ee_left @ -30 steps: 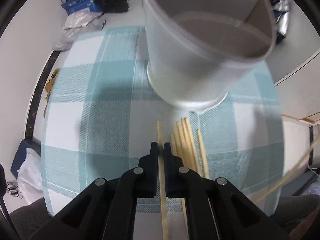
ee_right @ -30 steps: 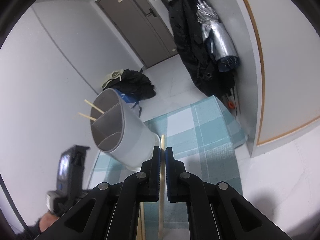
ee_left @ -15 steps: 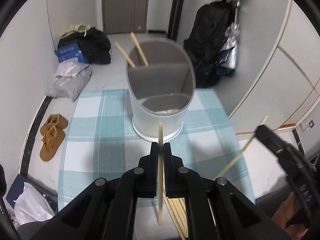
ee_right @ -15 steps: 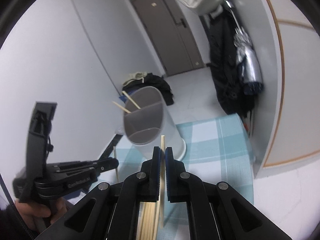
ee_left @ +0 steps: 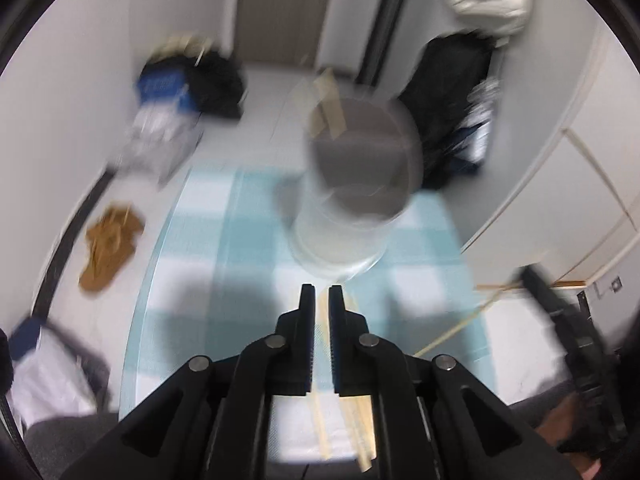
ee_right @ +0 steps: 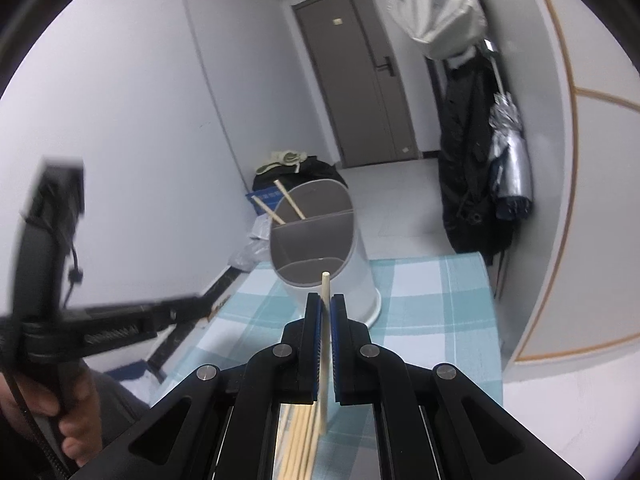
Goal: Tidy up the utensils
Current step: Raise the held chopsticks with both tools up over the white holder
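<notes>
Chopstick (ee_right: pixel 325 320) clamped upright in right hand-held gripper (ee_right: pixel 325 312), tip aimed at divided holder (ee_right: pixel 320 248) near counter's far edge. Left hand-held gripper (ee_left: pixel 322 300) jaws just been opening, stick between them blurred (grip unclear). Spare sticks (ee_right: pixel 298 440) lie at near edge.

Black two-finger left gripper (ee_left: pixel 322 294) angled steeply downward, jaws just eased slightly apart, black two-finger right gripper (ee_right: pixel 325 304) pitched gently downward, blue-padded jaws clamped on a pale wooden chopstick (ee_right: pixel 325 344), bare hand (ee_right: pixel 60 412) wrapped around the left handle
</notes>
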`<action>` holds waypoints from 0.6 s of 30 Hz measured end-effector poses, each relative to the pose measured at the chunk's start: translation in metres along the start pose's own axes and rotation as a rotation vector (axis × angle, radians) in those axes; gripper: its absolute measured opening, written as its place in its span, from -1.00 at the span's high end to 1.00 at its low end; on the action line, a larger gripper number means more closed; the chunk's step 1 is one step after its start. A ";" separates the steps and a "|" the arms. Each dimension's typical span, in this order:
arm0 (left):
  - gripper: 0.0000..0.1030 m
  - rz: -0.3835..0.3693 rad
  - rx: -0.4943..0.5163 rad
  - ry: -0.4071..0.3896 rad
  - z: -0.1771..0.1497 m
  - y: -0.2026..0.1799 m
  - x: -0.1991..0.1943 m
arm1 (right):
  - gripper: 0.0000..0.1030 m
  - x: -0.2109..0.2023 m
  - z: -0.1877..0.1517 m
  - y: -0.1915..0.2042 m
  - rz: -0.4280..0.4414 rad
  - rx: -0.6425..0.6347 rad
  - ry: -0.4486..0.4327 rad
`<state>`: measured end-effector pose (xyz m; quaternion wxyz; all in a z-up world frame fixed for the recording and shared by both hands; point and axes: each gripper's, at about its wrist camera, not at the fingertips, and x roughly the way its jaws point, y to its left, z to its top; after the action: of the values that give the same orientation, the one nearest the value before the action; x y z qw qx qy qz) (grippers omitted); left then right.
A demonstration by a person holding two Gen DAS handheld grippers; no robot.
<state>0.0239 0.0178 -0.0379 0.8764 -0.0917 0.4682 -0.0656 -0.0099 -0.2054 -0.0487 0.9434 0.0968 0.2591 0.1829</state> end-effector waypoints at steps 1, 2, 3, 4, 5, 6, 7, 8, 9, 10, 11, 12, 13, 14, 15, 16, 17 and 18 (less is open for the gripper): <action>0.78 0.015 -0.032 0.047 0.000 0.010 0.012 | 0.93 0.000 0.000 -0.003 -0.009 0.015 0.002; 0.55 0.026 -0.050 0.081 -0.002 0.015 0.021 | 0.93 0.001 0.001 -0.008 -0.023 0.034 0.006; 0.26 0.033 -0.062 0.119 -0.003 0.021 0.032 | 0.93 0.002 0.001 -0.013 -0.035 0.052 0.010; 0.14 0.035 -0.065 0.150 -0.005 0.024 0.043 | 0.93 0.003 0.001 -0.019 -0.046 0.072 0.015; 0.02 0.029 -0.062 0.166 -0.006 0.024 0.050 | 0.93 0.005 0.002 -0.026 -0.058 0.098 0.021; 0.00 0.034 -0.051 0.184 -0.007 0.023 0.059 | 0.93 0.007 0.002 -0.033 -0.074 0.126 0.029; 0.00 0.057 -0.038 0.204 -0.008 0.020 0.069 | 0.92 0.009 0.001 -0.039 -0.086 0.145 0.035; 0.00 0.063 -0.023 0.225 -0.008 0.017 0.078 | 0.92 0.011 0.001 -0.046 -0.097 0.170 0.043; 0.00 0.063 -0.013 0.234 -0.010 0.016 0.083 | 0.92 0.014 0.000 -0.055 -0.107 0.201 0.053; 0.00 0.071 -0.001 0.241 -0.011 0.014 0.088 | 0.92 0.016 0.000 -0.061 -0.117 0.225 0.062; 0.00 0.092 0.019 0.249 -0.010 0.009 0.097 | 0.92 0.018 -0.001 -0.067 -0.124 0.244 0.070; 0.00 0.097 0.032 0.254 -0.011 0.007 0.098 | 0.92 0.020 -0.002 -0.073 -0.130 0.264 0.078; 0.00 0.101 0.050 0.263 -0.010 0.004 0.103 | 0.91 0.022 -0.004 -0.079 -0.138 0.286 0.085; 0.00 0.119 0.071 0.275 -0.009 0.002 0.109 | 0.91 0.024 -0.005 -0.086 -0.140 0.309 0.092; 0.00 0.154 0.094 0.284 -0.007 0.000 0.114 | 0.91 0.025 -0.006 -0.090 -0.141 0.323 0.096; 0.00 0.184 0.107 0.291 -0.006 -0.001 0.119 | 0.91 0.027 -0.006 -0.095 -0.145 0.337 0.101; 0.00 0.206 0.110 0.299 -0.005 -0.001 0.124 | 0.91 0.028 -0.007 -0.097 -0.147 0.342 0.103; 0.00 0.202 0.103 0.310 -0.004 0.001 0.128 | 0.91 0.029 -0.006 -0.100 -0.149 0.346 0.105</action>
<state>0.0918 -0.0072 -0.1440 0.7994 0.0119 0.6006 -0.0144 0.0391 -0.2848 -0.0947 0.9089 0.2285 0.3418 0.0699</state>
